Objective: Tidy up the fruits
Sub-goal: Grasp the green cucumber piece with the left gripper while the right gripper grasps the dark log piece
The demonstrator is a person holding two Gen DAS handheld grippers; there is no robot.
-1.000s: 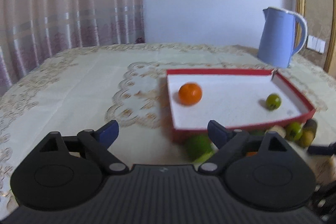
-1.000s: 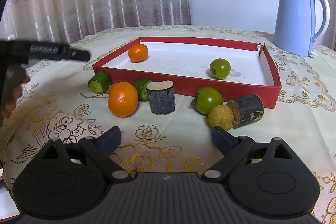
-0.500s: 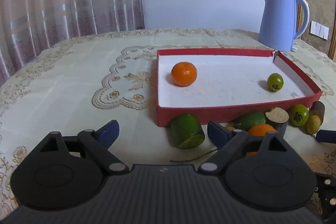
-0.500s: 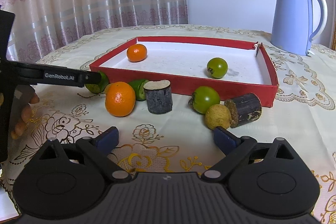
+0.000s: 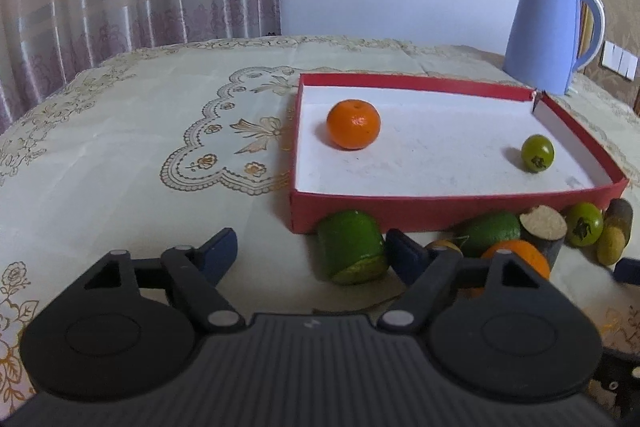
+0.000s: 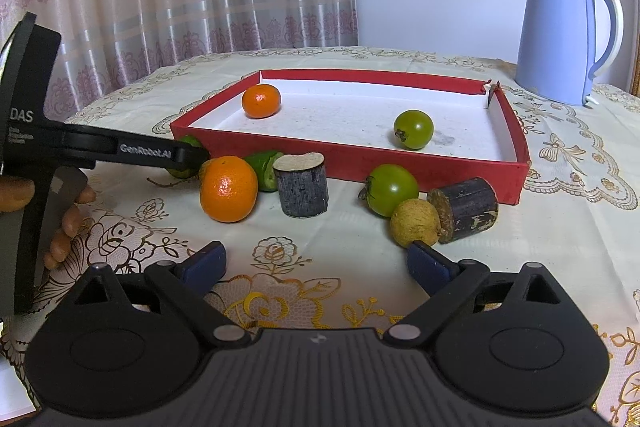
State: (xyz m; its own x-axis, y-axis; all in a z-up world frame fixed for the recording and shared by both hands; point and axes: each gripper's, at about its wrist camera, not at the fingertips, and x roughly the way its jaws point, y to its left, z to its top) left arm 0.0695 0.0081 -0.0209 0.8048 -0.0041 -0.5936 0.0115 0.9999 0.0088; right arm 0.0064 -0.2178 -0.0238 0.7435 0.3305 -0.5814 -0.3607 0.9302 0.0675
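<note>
A: Which piece is the left hand-held gripper (image 5: 310, 251) going for?

B: The cut green fruit piece with the pale flat end (image 5: 352, 247), I'd judge. It lies on the table (image 5: 120, 147) just ahead of the fingertips and off to their right side, hard against the near wall of the shallow red cardboard tray with the white floor (image 5: 440, 205).

A: Is it between the fingers?

B: Not squarely. It sits close beside the inner face of the right finger, with a wide bare gap to the left finger. The jaws are closing, but no pad presses on it yet.

A: How does it lie?

B: Stubby cylinder, tipped, cut face towards the gripper and slightly down. Its length runs roughly away from the gripper, so the fingers would close across its round flanks.

A: And the right hand-held gripper (image 6: 316, 263)?

B: Spread wide, empty, over bare cloth. The whole orange citrus fruit (image 6: 229, 189) and the small yellow-brown round fruit (image 6: 415, 221) lie ahead of it; the green piece is farther off, at its far left, so the left hand is much nearer.

A: The risk?

B: Probably shoving the piece sideways unless the gripper shifts right first.
</note>
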